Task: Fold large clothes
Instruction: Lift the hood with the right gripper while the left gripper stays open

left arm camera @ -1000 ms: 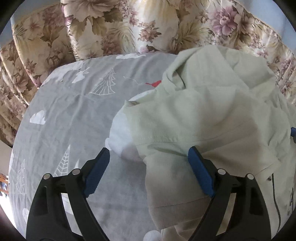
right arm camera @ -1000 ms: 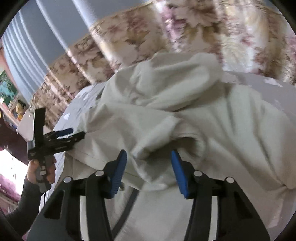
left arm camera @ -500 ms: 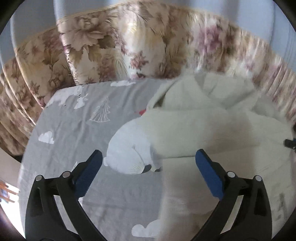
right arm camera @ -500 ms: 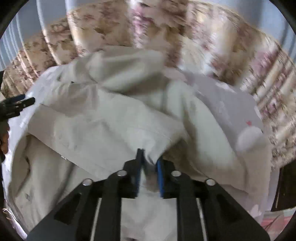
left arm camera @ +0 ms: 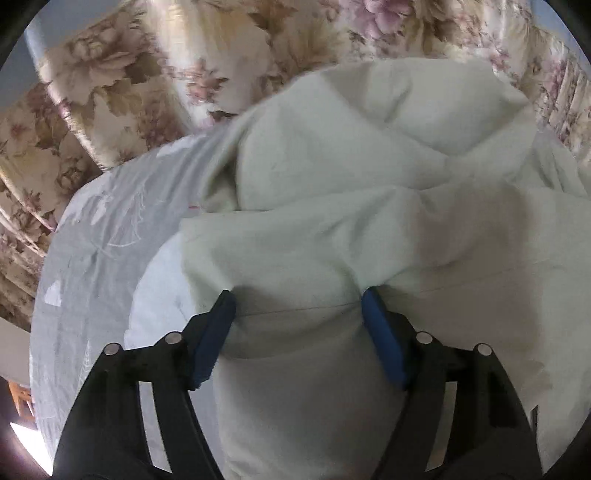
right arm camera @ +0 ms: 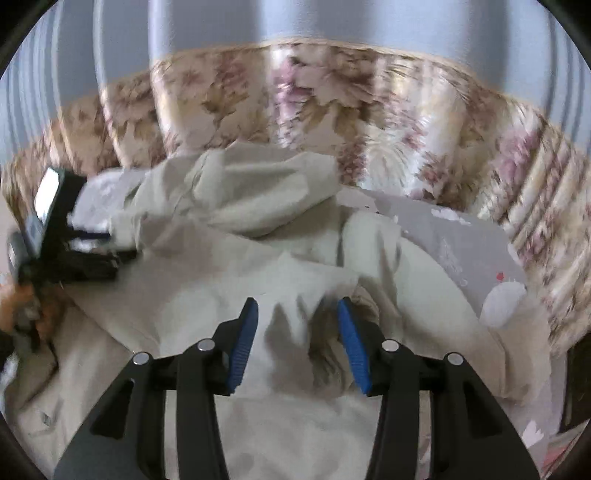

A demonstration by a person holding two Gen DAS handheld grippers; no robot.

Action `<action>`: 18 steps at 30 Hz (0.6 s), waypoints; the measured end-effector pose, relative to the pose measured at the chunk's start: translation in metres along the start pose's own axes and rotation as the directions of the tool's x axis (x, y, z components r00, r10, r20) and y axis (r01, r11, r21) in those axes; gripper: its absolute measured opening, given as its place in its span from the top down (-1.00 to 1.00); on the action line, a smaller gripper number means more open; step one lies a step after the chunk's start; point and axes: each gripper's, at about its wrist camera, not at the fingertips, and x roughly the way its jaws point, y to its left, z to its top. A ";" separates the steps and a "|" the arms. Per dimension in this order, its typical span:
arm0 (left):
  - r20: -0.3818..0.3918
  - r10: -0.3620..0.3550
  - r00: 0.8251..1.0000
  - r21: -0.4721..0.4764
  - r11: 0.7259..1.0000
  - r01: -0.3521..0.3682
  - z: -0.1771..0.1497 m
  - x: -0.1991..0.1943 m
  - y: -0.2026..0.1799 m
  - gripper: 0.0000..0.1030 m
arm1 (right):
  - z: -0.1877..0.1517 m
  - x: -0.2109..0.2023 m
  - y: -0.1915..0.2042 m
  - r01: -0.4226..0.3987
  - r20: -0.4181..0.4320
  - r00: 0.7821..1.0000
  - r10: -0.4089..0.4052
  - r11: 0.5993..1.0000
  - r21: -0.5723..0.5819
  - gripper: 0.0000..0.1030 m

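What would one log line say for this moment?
task: fold garment | left claw: closing, cloth bunched between | right claw: opening, over cloth | surface: bed

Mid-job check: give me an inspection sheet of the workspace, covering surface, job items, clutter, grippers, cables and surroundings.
Surface: grey bed sheet with white tree and cloud prints, partly covered.
Job's things: one large pale garment, crumpled and bunched in a heap, not yet folded flat.
Clutter: nothing seen.
Grippers: left gripper jaws closing around a bunched fold of the garment, which sits between the blue pads; right gripper jaws opening, standing over the cloth with a gap at each pad, pressing nothing.
Cables: nothing seen.
Surroundings: floral curtain behind the bed, with plain blue-grey drapes above it.
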 end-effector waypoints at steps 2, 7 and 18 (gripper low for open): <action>0.009 0.064 0.998 0.014 0.998 -0.064 -0.004 -0.002 0.007 -0.35 | -0.007 0.016 0.008 0.051 -0.067 0.996 -0.055 0.997 -0.060 0.17; 0.024 0.065 0.998 0.020 0.998 -0.065 -0.016 -0.003 0.020 -0.39 | -0.020 0.051 -0.025 0.016 -0.151 0.988 -0.004 0.997 0.074 0.16; 0.094 0.036 0.995 -0.062 0.998 -0.030 -0.003 -0.047 0.059 -0.82 | 0.007 -0.054 -0.150 0.024 0.031 0.999 -0.035 0.954 0.299 -0.24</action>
